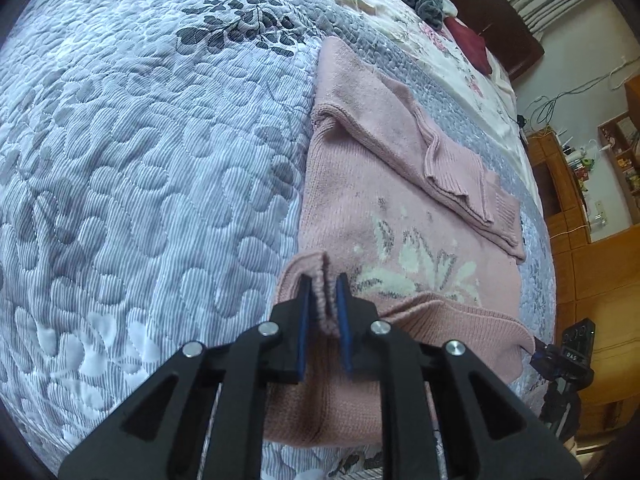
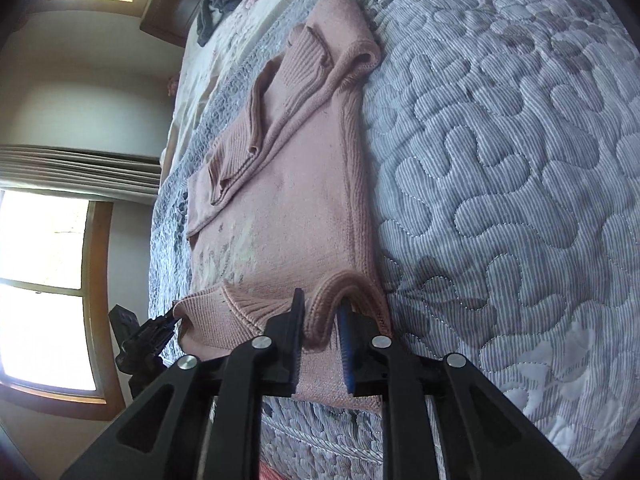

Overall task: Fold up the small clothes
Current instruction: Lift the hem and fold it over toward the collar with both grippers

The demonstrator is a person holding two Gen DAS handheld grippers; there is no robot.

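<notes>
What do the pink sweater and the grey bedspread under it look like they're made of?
Pink sweater: knitted yarn, probably wool or acrylic, matte; ribbed cuffs and visible knit rows, with a pale woven-in flower. Grey bedspread: quilted woven fabric, likely cotton or polyester, matte with a slight sheen; fine stripes and puffy stitched loops.

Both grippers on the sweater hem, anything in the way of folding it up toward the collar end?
Nothing visible. The left gripper and right gripper each pinch the pink sweater at its near edge; only its own folded sleeves lie ahead on the quilt.
</notes>
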